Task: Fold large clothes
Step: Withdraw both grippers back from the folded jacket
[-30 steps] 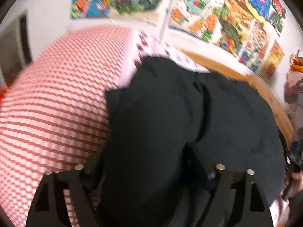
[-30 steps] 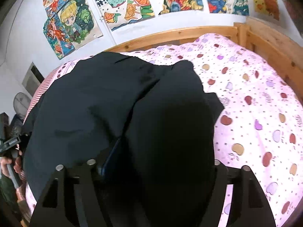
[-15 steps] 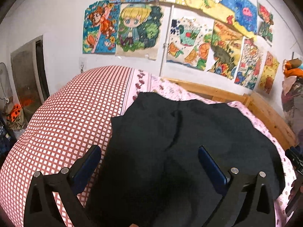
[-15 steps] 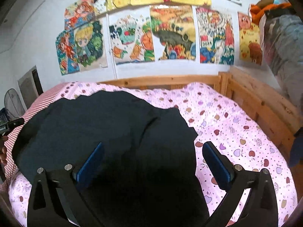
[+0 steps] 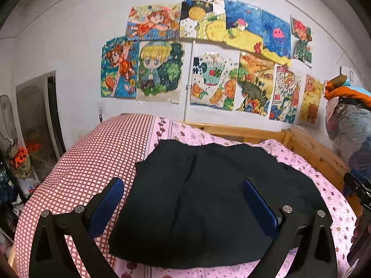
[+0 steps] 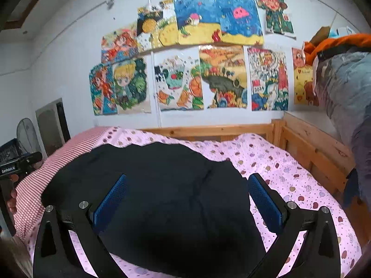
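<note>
A large black garment [image 5: 208, 197] lies folded over on the bed, spread across the pink spotted sheet [image 5: 329, 185]. It also shows in the right wrist view [image 6: 167, 197]. My left gripper [image 5: 183, 206] is open and empty, held above the garment's near left part. My right gripper [image 6: 187, 199] is open and empty, held above the garment's near right part. Both pairs of blue pads stand wide apart, clear of the cloth.
A red checked cover [image 5: 97, 157] lies at the bed's left. A wooden bed frame [image 6: 308, 148] runs along the back and right. Drawings [image 6: 185, 69] cover the wall. Hanging clothes [image 6: 347, 92] are at right. A fan [image 6: 25, 136] stands at left.
Both grippers let go of the black garment, opened wide and pulled back and up. The garment now lies flat on the bed.
</note>
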### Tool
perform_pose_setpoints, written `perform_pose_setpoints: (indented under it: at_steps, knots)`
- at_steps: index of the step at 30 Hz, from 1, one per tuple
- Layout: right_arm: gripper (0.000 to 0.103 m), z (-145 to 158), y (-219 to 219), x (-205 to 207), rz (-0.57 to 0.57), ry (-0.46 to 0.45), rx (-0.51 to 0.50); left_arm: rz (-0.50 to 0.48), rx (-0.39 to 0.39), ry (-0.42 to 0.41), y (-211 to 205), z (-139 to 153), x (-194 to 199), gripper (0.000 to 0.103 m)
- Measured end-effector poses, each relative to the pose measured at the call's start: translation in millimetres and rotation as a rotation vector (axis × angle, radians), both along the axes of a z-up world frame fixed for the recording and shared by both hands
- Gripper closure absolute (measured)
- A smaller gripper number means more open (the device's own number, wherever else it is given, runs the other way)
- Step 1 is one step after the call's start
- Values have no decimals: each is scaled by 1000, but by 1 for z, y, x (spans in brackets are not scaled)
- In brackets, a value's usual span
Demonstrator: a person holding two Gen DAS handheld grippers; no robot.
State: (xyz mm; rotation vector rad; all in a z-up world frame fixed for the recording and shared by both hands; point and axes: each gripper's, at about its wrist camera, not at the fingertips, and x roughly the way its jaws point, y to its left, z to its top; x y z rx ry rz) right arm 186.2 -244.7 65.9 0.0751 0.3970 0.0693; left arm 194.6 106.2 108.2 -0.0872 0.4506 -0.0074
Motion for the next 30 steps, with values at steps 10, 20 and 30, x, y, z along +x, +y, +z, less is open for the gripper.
perform_pose_setpoints:
  at_steps: [10, 20, 30]
  knots:
    - [2, 26, 25, -49, 34, -47, -33, -2, 50, -45, -9, 20, -52, 0]
    - [2, 30, 28, -94, 33, -45, 1, -12, 114, -66, -32, 27, -98, 0]
    - [2, 30, 26, -138, 17, -56, 17, -6, 97, -84, -35, 17, -155, 0]
